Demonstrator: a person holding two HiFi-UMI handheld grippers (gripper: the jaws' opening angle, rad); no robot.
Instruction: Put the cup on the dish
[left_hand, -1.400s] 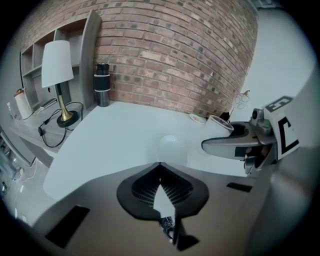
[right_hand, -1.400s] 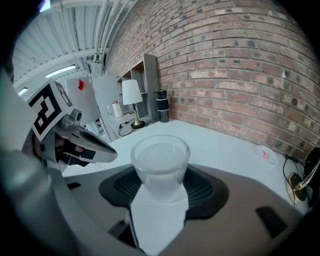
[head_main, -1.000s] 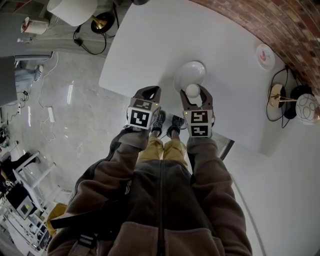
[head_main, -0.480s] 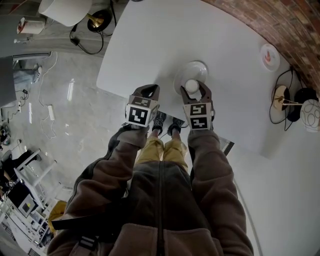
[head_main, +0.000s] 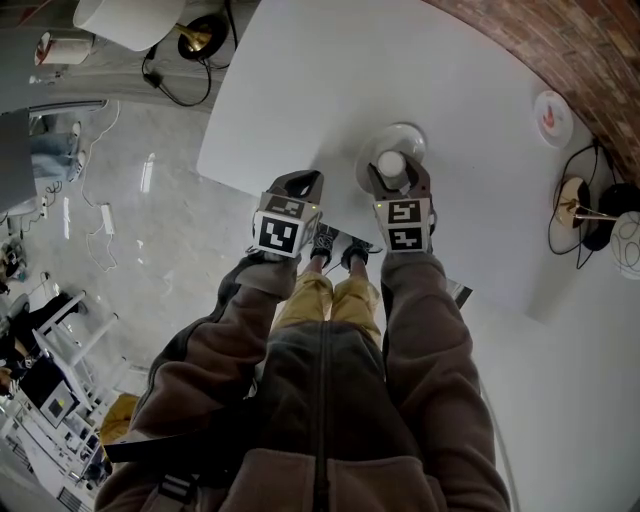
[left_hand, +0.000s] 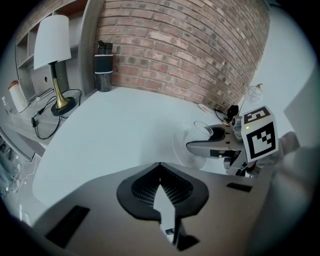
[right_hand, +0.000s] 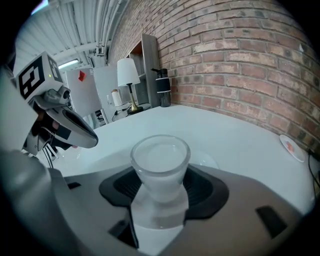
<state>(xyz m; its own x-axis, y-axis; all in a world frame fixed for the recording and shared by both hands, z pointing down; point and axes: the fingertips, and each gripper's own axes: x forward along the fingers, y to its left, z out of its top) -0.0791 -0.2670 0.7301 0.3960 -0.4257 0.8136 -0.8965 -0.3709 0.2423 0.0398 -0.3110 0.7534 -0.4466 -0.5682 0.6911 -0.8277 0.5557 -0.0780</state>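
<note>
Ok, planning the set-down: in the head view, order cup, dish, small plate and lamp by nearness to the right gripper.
1. cup, held by the right gripper
2. dish, just ahead on the table
3. small plate, far right of the table
4. lamp, top left, off the table

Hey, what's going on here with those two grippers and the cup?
A person is working two hand-held grippers at a white table. The right gripper is clamped on a frosted cup and holds it over the white dish near the table's edge. I can't tell whether the cup touches the dish. The left gripper is shut and empty, off to the side.
</note>
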